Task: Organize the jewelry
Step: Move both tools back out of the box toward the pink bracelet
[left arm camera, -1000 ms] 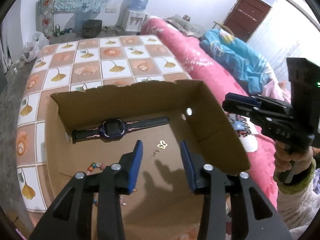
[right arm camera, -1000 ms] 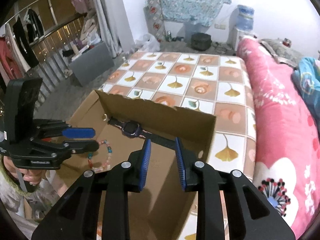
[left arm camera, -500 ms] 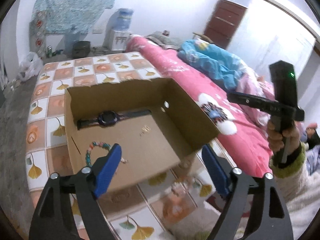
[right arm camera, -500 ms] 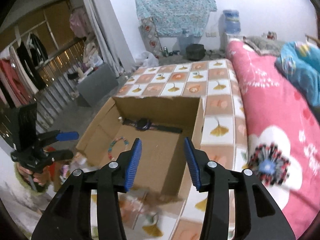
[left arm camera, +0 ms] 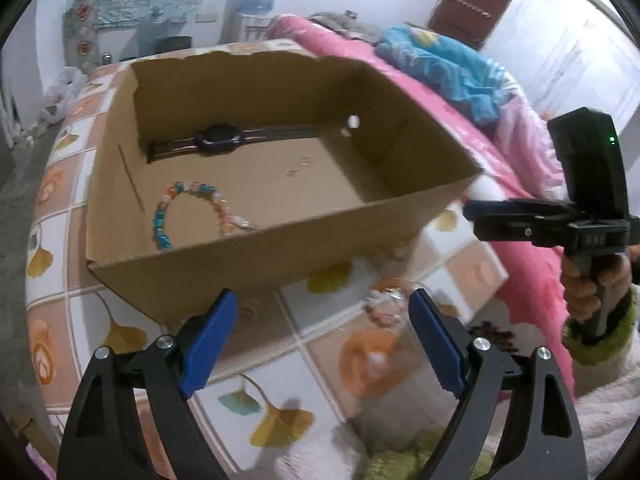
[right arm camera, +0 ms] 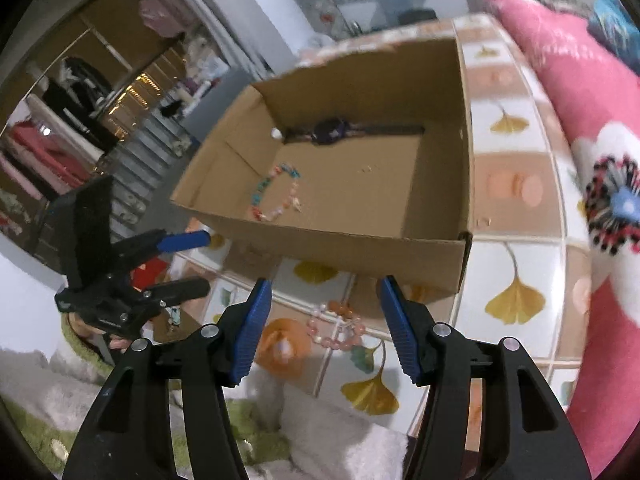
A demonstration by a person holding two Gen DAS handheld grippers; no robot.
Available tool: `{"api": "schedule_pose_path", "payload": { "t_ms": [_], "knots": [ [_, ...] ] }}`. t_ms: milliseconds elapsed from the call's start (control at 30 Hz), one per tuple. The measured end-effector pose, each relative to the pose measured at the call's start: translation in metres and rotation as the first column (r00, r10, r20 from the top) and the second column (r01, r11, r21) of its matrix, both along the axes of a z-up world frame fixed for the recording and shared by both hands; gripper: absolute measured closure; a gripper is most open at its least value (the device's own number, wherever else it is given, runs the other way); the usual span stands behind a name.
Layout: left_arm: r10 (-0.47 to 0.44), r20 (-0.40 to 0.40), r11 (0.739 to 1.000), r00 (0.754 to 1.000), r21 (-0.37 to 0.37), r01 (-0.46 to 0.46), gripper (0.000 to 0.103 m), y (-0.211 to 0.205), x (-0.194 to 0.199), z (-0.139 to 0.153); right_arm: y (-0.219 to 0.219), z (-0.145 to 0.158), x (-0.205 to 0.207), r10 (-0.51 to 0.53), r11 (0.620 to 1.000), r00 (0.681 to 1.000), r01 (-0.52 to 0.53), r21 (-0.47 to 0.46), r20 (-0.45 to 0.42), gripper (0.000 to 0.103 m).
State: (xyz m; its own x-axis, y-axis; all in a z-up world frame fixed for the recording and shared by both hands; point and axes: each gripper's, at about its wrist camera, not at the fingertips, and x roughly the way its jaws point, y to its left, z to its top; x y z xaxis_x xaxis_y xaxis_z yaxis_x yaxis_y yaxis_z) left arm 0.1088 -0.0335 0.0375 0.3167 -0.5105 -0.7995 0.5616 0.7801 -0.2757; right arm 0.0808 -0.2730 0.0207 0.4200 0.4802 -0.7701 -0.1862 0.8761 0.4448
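In front of the cardboard box [left arm camera: 280,248], both hands are pulling back; the left gripper [left arm camera: 324,340] and right gripper [right arm camera: 324,320] have just been opening and are holding nothing; the pink bracelet [right arm camera: 336,328] is lying on the table, likely next; the colourful bracelet [left arm camera: 188,208] and watch [left arm camera: 218,140] are lying inside.

Pink bead bracelet [right arm camera: 336,330] outside cardboard box [right arm camera: 360,244], between parted tool [right arm camera: 325,322] jaws.
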Motion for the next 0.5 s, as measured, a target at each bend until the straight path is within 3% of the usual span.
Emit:
{"api": "schedule_pose_path", "payload": {
  "t_ms": [167,500],
  "knots": [
    [0.04,-0.017,0.999,0.999,-0.027,-0.04,0.018,0.004,0.016,-0.003,-0.007,-0.006,0.012,-0.066,0.997,0.998,0.067,0.036,-0.017,0.058],
    [0.081,0.024,0.996,0.996,-0.025,-0.081,0.018,-0.002,0.029,-0.003,-0.024,-0.006,0.005,-0.165,0.98,0.986,0.161,0.116,0.024,0.06]
  ]
}}
